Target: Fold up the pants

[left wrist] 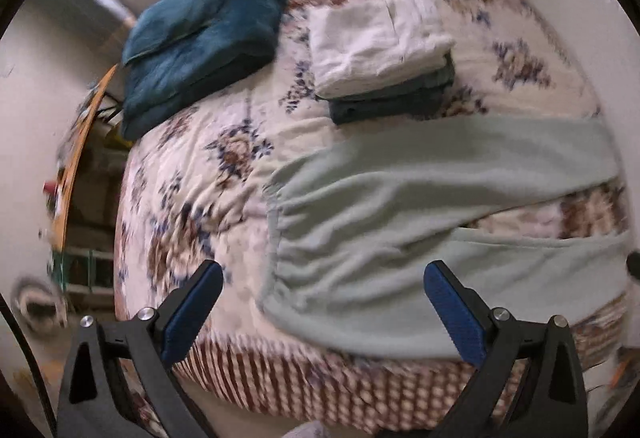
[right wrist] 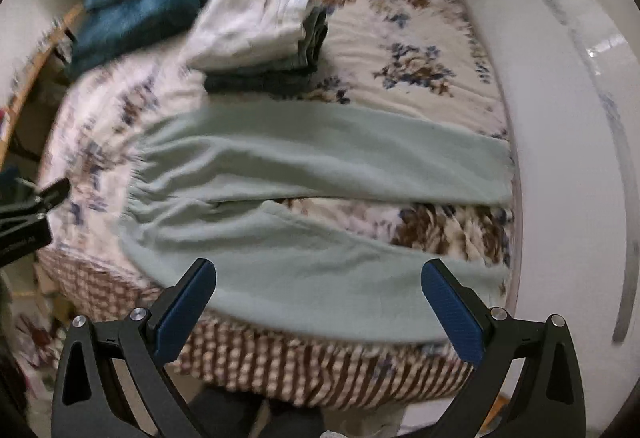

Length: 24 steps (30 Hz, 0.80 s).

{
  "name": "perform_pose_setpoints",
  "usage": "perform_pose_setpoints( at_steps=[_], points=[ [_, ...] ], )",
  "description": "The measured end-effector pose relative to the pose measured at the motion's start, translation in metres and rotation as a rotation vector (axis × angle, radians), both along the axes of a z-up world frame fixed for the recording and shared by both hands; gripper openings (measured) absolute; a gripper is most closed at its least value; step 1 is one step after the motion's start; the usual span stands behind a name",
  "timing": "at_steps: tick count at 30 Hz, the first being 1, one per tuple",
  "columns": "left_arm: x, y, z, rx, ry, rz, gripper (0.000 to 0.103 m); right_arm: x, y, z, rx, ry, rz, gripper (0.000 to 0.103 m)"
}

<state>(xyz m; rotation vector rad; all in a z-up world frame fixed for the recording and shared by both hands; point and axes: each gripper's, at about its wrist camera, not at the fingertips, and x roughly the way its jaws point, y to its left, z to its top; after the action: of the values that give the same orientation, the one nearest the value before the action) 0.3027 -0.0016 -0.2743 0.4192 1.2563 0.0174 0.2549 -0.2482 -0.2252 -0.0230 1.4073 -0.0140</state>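
Pale green pants [left wrist: 400, 206] lie spread flat on the flowered bedspread [left wrist: 208, 166], waistband to the left, both legs running right and parted in a V. They also show in the right wrist view [right wrist: 304, 174]. My left gripper [left wrist: 322, 274] is open and empty, held above the near waist corner of the pants. My right gripper [right wrist: 318, 270] is open and empty, held above the near leg. The left gripper's tip [right wrist: 52, 194] shows at the left edge of the right wrist view.
A stack of folded clothes [left wrist: 380, 50] with a white piece on top sits behind the pants, also in the right wrist view [right wrist: 260, 34]. Folded teal bedding [left wrist: 204, 34] lies at the bed's far left. A white wall [right wrist: 560, 118] borders the right side. A wooden shelf [left wrist: 76, 158] stands left.
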Motion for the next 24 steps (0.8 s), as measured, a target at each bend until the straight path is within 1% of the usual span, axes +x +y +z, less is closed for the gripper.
perform_pose_setpoints(
  at_steps=[1, 2, 3, 4, 5, 6, 7, 8, 9, 10, 11, 14, 16, 19, 22, 24],
  points=[
    [0.018, 0.003, -0.020, 0.014, 0.016, -0.027, 0.102, 0.022, 0.005, -0.022, -0.005, 0.016, 0.020, 0.103],
    [0.031, 0.002, -0.030, 0.025, 0.027, -0.040, 0.101, 0.042, 0.010, -0.045, -0.011, 0.032, 0.038, 0.103],
    [0.049, 0.005, -0.050, 0.025, 0.047, -0.062, 0.101, 0.060, 0.014, -0.063, -0.009, 0.051, 0.053, 0.103],
    [0.062, 0.009, -0.063, 0.019, 0.067, -0.076, 0.101, 0.082, 0.019, -0.087, 0.010, 0.074, 0.070, 0.103],
    [0.082, 0.013, -0.084, 0.018, 0.087, -0.089, 0.099, 0.103, 0.023, -0.109, 0.029, 0.089, 0.084, 0.103],
    [0.094, 0.015, -0.097, 0.014, 0.101, -0.105, 0.095, 0.122, 0.027, -0.130, 0.037, 0.101, 0.105, 0.103],
    [0.111, 0.017, -0.118, 0.006, 0.130, -0.127, 0.093, 0.136, 0.031, -0.147, 0.040, 0.111, 0.127, 0.103],
    [0.122, 0.018, -0.132, 0.005, 0.144, -0.134, 0.087, 0.155, 0.035, -0.169, 0.031, 0.117, 0.154, 0.103],
    [0.136, 0.017, -0.152, 0.003, 0.169, -0.158, 0.083, 0.175, 0.041, -0.190, 0.001, 0.119, 0.182, 0.103],
    [0.148, 0.016, -0.166, 0.002, 0.181, -0.178, 0.081, 0.191, 0.046, -0.209, -0.029, 0.118, 0.209, 0.103],
    [0.162, 0.012, -0.187, 0.011, 0.193, -0.208, 0.081, 0.200, 0.050, -0.222, -0.040, 0.122, 0.228, 0.103],
    [0.188, -0.002, -0.226, 0.016, 0.225, -0.284, 0.081, 0.238, 0.065, -0.268, -0.075, 0.141, 0.322, 0.103],
    [0.202, -0.009, -0.244, 0.011, 0.246, -0.331, 0.081, 0.257, 0.075, -0.291, -0.125, 0.143, 0.411, 0.103],
    [0.217, -0.023, -0.264, 0.013, 0.266, -0.394, 0.081, 0.266, 0.087, -0.319, -0.189, 0.157, 0.548, 0.103],
    [0.225, -0.033, -0.276, 0.044, 0.266, -0.444, 0.081, 0.276, 0.090, -0.348, -0.241, 0.191, 0.661, 0.096],
    [0.228, -0.035, -0.279, 0.038, 0.278, -0.452, 0.081, 0.281, 0.087, -0.362, -0.229, 0.221, 0.702, 0.081]
  ],
)
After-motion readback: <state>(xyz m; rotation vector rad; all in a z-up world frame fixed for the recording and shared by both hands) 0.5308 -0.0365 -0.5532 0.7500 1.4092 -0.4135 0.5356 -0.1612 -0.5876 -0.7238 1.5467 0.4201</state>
